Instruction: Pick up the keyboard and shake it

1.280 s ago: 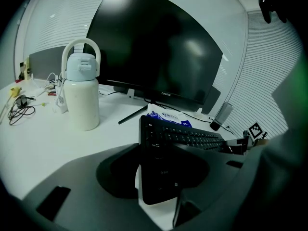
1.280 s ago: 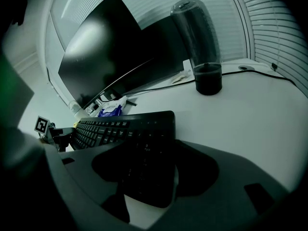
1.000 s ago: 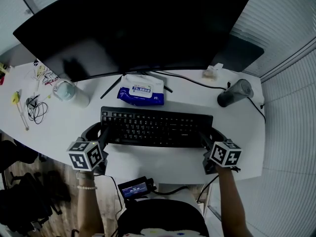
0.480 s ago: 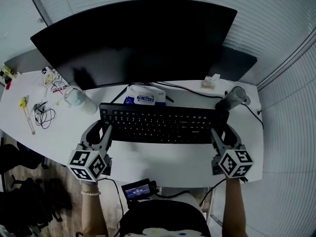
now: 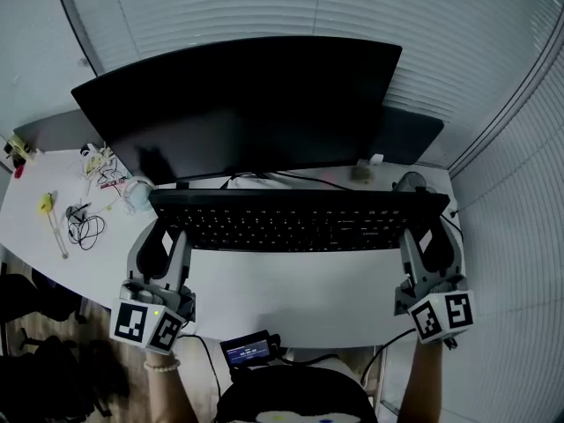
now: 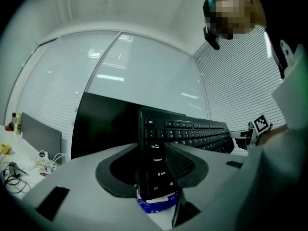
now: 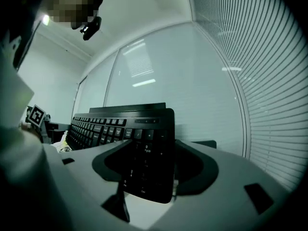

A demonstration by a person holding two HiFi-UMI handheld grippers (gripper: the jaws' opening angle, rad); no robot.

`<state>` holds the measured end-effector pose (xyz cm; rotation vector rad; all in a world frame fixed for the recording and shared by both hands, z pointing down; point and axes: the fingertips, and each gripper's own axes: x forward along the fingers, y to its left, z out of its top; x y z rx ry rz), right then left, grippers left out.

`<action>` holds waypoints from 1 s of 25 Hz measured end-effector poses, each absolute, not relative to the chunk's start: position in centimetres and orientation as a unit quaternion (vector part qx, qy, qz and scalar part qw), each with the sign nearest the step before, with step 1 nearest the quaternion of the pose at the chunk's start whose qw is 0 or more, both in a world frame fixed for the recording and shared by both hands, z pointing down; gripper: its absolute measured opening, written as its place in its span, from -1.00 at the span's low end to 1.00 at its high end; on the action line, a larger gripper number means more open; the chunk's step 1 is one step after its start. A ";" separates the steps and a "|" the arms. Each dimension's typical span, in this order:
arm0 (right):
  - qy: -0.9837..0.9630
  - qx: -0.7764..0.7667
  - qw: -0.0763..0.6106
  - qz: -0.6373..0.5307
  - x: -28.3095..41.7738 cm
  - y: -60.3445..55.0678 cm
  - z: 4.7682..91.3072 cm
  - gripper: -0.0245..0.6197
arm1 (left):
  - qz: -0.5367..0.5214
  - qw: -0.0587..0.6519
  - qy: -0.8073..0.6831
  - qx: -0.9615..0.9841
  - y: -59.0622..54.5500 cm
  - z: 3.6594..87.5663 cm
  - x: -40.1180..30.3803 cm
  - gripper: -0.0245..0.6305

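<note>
Keyboard place: the keyboard (image 5: pixel 295 219) hangs clear of the tabletop (image 5: pixel 291 291), in front of the monitor's (image 5: pixel 247 104) lower edge and between the two claws.
Left claw: the left claw (image 5: pixel 169 234) clamps the keyboard's left end. Its jaws bear on the top and underside by the Ctrl and Shift keys, and they have just closed a little further on that end.
Right claw: the right claw (image 5: pixel 429 236) is closed on the right end, with the number pad between its jaws.
Why both ends: the board is long and thin, so one claw at each end likely keeps it from sagging or twisting. It also gives both hands even leverage for shaking.
Why raised: the lift probably leaves room below, so a shake won't knock the board on the tabletop.
Why level claws: both claws point forward and bite the short edges square, which keeps the keys free of the pads.
Long axis: it runs left to right across the head view, from claw to claw, roughly level.
Facing: the keys face up towards the person, with the front edge nearest them and the back edge towards the monitor.
</note>
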<state>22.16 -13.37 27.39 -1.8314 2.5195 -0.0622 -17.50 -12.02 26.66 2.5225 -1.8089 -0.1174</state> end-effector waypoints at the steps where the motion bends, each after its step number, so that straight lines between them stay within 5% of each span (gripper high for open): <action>1: 0.808 -0.588 0.023 -0.005 22.2 -13.1 26.3 -0.04 | -0.050 0.003 -0.580 0.813 -11.9 25.4 -17.3 -0.38; 12: 0.790 -0.592 0.112 0.110 23.9 -9.0 16.6 -0.04 | -0.140 -0.109 -0.562 0.808 -8.7 16.2 -15.9 -0.39; 25: 0.788 -0.598 0.101 0.105 23.9 -8.9 16.3 -0.04 | -0.140 -0.093 -0.562 0.809 -8.7 16.1 -16.0 -0.39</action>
